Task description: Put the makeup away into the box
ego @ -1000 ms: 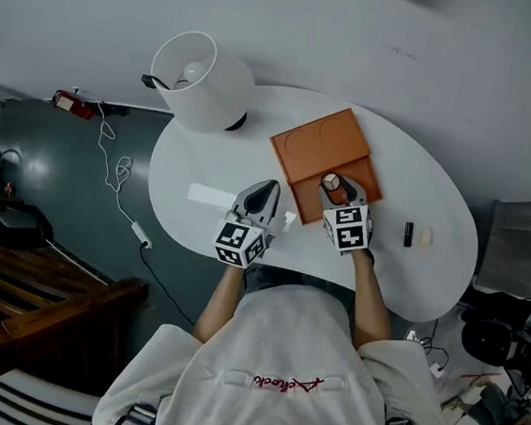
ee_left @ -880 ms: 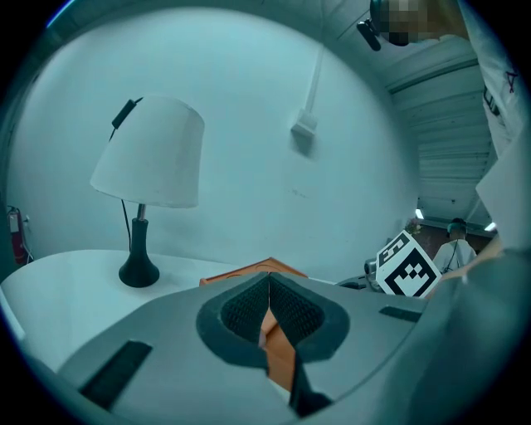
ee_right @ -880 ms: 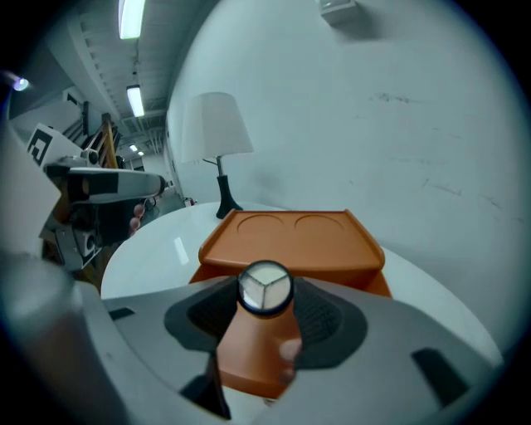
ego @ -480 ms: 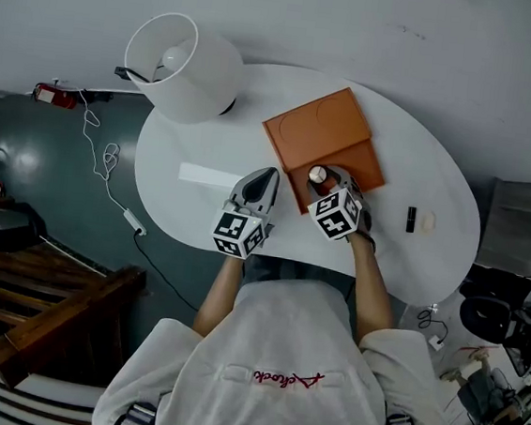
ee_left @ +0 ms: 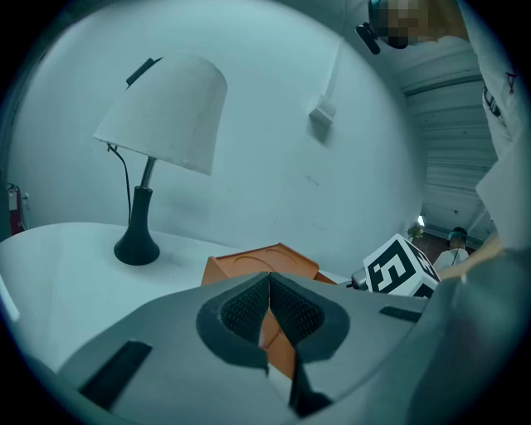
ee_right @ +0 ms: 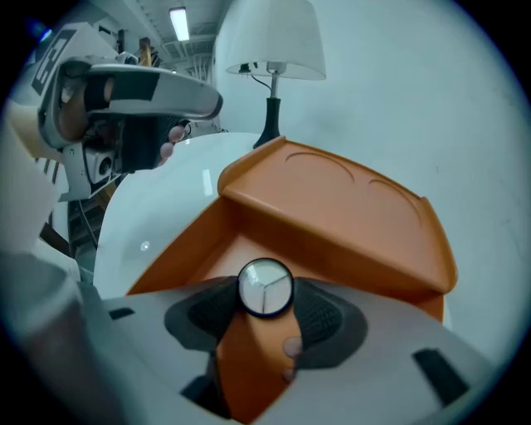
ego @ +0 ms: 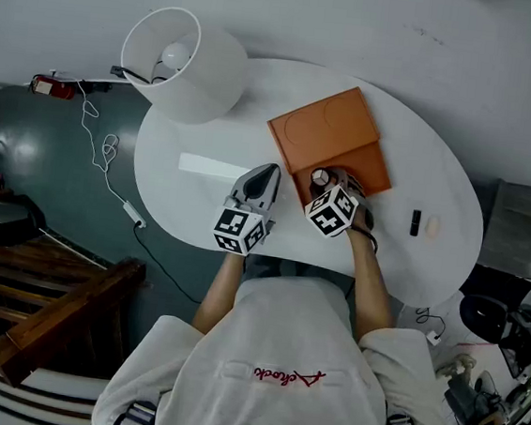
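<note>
The orange box lies open on the white table, its lid standing up at the far side. My right gripper points steeply down over the box's tray, shut on a small makeup bottle with a round white, dark-rimmed cap. The left gripper hovers just left of the box with its pads pressed together and nothing between them. The box shows beyond its tips. A black lipstick and a pale round item lie at the table's right end.
A white-shaded lamp on a dark base stands at the table's far left. A flat white strip lies left of the left gripper. A wall runs behind the table. Cables and wooden furniture lie on the floor at left.
The right gripper has sunk and tipped downward, rolling as it went, and carried the bottle lower over the box's tray. The left gripper has dropped a little beside the box.
</note>
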### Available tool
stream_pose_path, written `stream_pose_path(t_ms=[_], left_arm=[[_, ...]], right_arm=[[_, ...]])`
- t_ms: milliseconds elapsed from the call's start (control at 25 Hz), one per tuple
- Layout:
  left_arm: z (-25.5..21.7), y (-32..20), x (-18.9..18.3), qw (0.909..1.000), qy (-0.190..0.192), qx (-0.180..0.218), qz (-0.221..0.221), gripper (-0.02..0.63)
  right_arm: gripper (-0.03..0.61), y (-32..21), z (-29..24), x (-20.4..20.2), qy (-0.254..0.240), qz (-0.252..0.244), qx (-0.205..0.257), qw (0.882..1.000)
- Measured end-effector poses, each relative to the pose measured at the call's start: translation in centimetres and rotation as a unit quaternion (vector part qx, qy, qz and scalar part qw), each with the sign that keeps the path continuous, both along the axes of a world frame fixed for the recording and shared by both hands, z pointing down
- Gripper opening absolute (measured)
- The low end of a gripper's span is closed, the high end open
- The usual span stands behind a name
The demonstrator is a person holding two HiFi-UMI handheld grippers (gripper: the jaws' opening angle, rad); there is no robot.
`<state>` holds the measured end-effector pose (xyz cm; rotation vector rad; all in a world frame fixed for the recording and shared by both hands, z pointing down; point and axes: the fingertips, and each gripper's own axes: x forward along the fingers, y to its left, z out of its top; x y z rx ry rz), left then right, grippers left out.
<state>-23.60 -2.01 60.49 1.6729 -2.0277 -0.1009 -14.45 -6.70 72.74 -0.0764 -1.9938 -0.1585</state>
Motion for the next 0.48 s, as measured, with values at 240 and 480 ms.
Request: stream_pose_path(t_ms=[240, 480], left_arm=[[0.05, -0.33, 0.07, 0.9999, 0.002, -0.001, 0.011, 0.011], [-0.31, -1.04, 0.44, 0.9997, -0.004, 0.002, 0.024, 0.011]], right_arm=[[0.225, 0.21, -0.01, -0.13, 0.003, 0.000, -0.006, 1.000], [0.263, -0.61, -0.28, -0.08, -0.021, 0.009, 0.019, 1.000]])
